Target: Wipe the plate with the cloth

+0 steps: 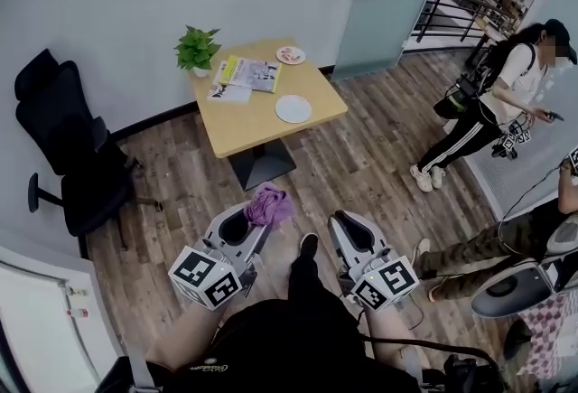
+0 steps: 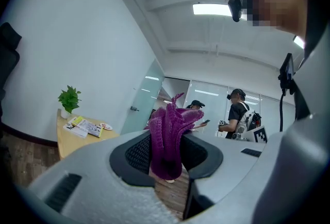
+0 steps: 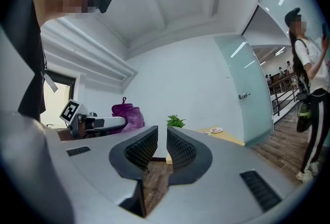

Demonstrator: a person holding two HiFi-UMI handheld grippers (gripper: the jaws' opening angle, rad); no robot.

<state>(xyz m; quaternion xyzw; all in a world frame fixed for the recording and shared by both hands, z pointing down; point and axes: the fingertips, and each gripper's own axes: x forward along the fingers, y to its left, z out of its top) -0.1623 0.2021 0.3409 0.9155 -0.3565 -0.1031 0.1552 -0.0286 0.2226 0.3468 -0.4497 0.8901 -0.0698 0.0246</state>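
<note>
three cameras, one wooden table shared
the head view looked steeply down, the table well ahead. each gripper view sat low behind its own jaws, tilted up at walls and ceiling; both caught that table and its potted plant, the right one also the left gripper.

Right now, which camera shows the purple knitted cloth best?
The left gripper view: the purple knitted cloth sits large, clamped in the left gripper. Head view: a small bunch from above. Right gripper view: a side glimpse.
</note>
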